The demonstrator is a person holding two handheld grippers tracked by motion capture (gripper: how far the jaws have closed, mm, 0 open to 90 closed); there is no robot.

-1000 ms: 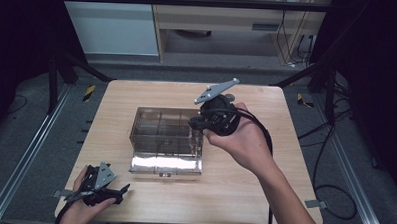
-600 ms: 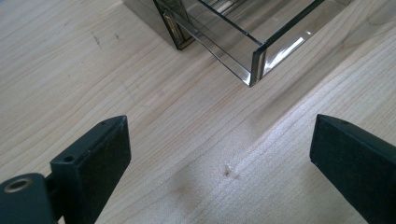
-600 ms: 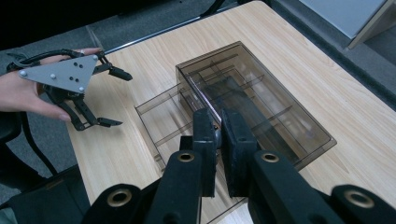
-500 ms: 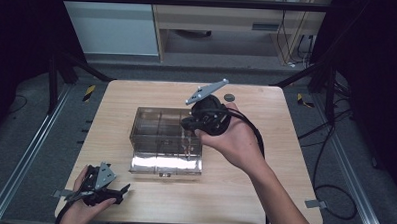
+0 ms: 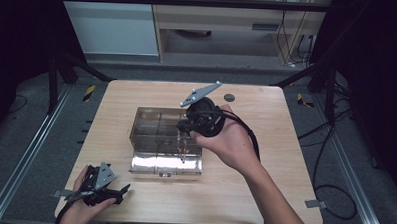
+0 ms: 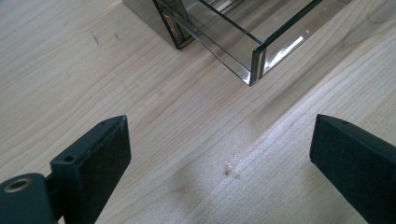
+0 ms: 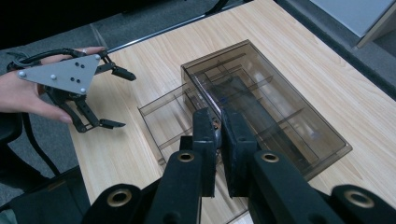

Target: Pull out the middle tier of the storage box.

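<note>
Jaws of the right gripper (image 7: 215,135) nearly pressed together, pinching a small item I can't make out; it has drifted left from the desk's right side to over the open clear box (image 5: 158,135) mid-desk, so a drop into a compartment looks next; left gripper (image 5: 114,193) idle, jaws spread, near desk corner.

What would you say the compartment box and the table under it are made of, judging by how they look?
The compartment box looks like smoke-tinted clear plastic, glossy: you see its dividers and the wood through its walls, and its edges catch sharp highlights. The table seems to be light wood or a wood-look laminate with a satin finish: grain lines run along it.
</note>
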